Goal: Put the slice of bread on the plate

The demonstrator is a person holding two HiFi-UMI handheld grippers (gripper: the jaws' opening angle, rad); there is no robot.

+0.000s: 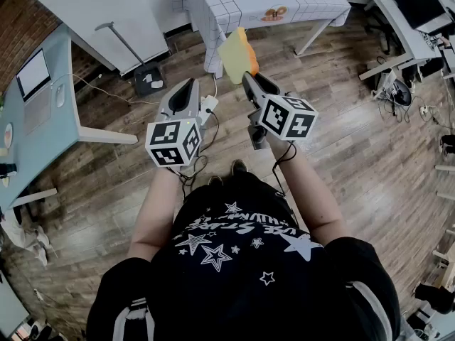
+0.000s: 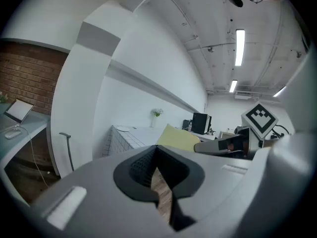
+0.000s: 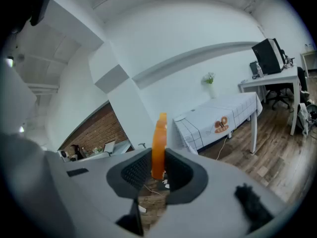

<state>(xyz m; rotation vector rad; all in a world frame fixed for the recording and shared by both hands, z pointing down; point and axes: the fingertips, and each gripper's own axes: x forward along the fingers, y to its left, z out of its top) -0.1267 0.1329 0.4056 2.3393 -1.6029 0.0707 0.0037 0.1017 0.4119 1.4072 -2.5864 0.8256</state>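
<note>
My right gripper [image 1: 250, 77] is shut on a slice of bread [image 1: 238, 54], pale yellow with an orange crust, and holds it up in the air before the table. In the right gripper view the bread [image 3: 159, 148] stands on edge between the black pads [image 3: 140, 170]. The left gripper [image 1: 188, 84] hangs beside it at the left, its jaws drawn together with nothing in them. From the left gripper view the bread [image 2: 178, 138] shows as a yellow sheet to the right, and a small white plate [image 2: 123, 128] lies on the far tabletop.
A table with a white checked cloth [image 1: 284, 2] stands ahead over a wooden floor. A blue desk with a laptop [image 1: 33, 73] is at the left, computer desks [image 1: 419, 6] at the right. A power strip [image 1: 208, 105] and cables lie on the floor.
</note>
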